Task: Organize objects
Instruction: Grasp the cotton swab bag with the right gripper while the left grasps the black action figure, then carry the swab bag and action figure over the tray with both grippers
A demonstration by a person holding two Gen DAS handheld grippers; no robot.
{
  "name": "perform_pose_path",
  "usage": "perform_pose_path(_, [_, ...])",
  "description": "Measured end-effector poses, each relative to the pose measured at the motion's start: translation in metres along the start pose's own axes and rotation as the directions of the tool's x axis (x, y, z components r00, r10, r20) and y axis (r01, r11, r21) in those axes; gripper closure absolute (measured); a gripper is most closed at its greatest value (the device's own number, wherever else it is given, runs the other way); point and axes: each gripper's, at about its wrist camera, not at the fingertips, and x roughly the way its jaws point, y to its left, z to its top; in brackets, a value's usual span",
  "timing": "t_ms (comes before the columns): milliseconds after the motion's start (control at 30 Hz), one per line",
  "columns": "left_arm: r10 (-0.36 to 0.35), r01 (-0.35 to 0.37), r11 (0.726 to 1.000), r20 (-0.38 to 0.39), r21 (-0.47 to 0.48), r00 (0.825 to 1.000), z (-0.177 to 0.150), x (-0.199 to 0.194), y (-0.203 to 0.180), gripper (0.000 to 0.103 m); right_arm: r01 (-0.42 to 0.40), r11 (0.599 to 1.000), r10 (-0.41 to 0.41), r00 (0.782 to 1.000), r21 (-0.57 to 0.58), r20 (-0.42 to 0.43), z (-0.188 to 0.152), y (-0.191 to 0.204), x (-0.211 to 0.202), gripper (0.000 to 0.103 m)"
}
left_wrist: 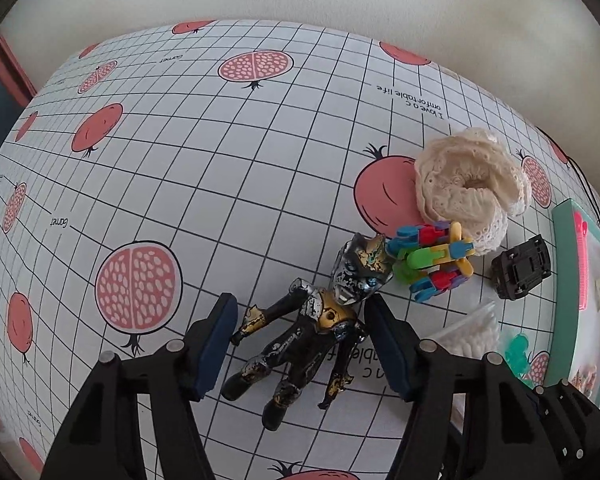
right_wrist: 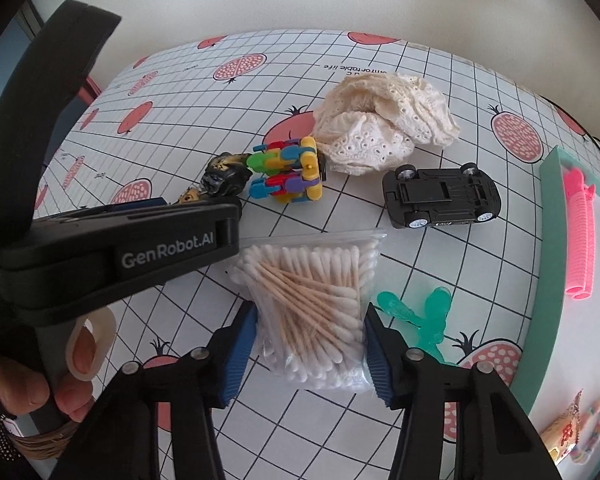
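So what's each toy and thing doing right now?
Left gripper: open, jaws either side of the figure.
Action figure: lying flat.
Right gripper: open around the swab bag.
Cotton swab bag: lying flat.
Toy car: upside down.
Lace cloth: crumpled.

Home tabletop, pomegranate-print tablecloth [left_wrist: 204, 184], toy car [right_wrist: 442, 196], cotton swabs [right_wrist: 312, 304]

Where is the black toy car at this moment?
In the right wrist view the black toy car lies upside down on the table, right of centre, between the cream lace cloth behind it and the bag of cotton swabs in front.
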Motion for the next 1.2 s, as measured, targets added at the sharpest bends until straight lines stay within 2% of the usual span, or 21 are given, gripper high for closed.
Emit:
perform_pose_path(200, [0.002,-0.002,1.000,0.017,0.004,1.000,-0.002,-0.009,-0.003,0.036,-0.021,1.000,0.021,1.000,0.002,-0.001,-0.002,-0.004,-0.007,0.057])
perform_pose_path(300, [0.005,-0.005,1.000,0.027,0.001,1.000,-0.001,-0.013,-0.003,0.036,-0.021,1.000,0.021,1.000,-0.008,0.013,0.000,-0.002,-0.012,0.063])
perform_pose_path(867, [0.010,-0.009,1.000,0.115,-0.010,0.993,0.006,-0.051,-0.006,0.036,-0.039,0.999,0.040,0.996,-0.020,0.084,0.005,0.003,-0.046,0.064])
perform_pose_path(1200, [-0.018,0.016,1.000,0.163,0.012,0.986,0.002,-0.071,-0.035,0.036,-0.016,1.000,0.015,0.995,0.010,0.103,0.001,-0.028,-0.066,0.064])
